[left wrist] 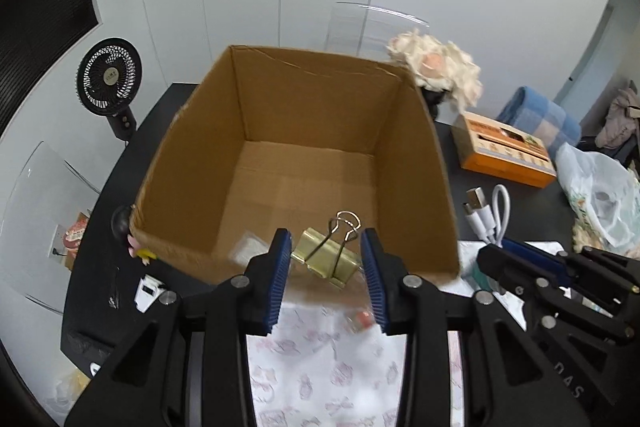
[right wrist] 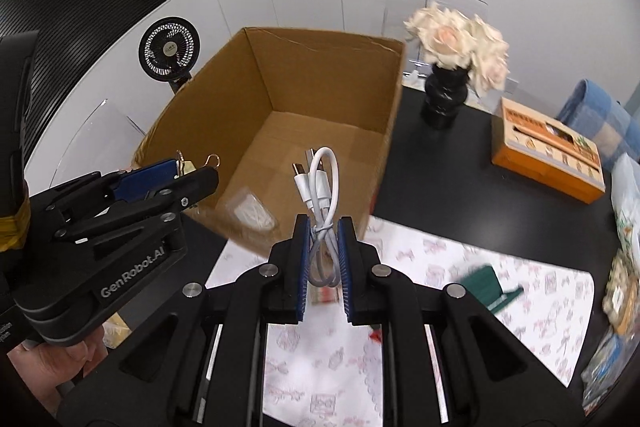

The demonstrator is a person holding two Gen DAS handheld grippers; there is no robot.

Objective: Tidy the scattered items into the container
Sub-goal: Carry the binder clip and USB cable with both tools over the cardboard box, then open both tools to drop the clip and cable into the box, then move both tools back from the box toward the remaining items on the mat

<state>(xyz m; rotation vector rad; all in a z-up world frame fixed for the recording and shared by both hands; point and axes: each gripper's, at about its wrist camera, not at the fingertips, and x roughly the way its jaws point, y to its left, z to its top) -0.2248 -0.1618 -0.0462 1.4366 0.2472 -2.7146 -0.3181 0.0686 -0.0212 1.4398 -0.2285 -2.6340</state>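
Observation:
An open cardboard box (left wrist: pixel 312 99) (right wrist: pixel 320 75) stands on the black table, with a small clear bag (left wrist: pixel 250 251) (right wrist: pixel 250 213) on its floor. My left gripper (left wrist: pixel 326 267) (right wrist: pixel 192 169) hovers over the box's near wall, shut on a gold binder clip (left wrist: pixel 326 259) (right wrist: pixel 186 167) that lies tilted between the blue pads. My right gripper (right wrist: pixel 323 223) (left wrist: pixel 496 253) is just right of it, by the box's near right corner, shut on a coiled white USB cable (right wrist: pixel 320 187) (left wrist: pixel 488 215) that sticks up out of the fingers.
Below both grippers lies a white patterned sheet (right wrist: pixel 460 267) with a green item (right wrist: pixel 486 285) and a small red piece (left wrist: pixel 362 319). A black vase of flowers (right wrist: pixel 446 99), an orange carton (right wrist: pixel 548 151) and plastic bags (left wrist: pixel 600 195) crowd the right. A fan (left wrist: pixel 110 77) stands back left.

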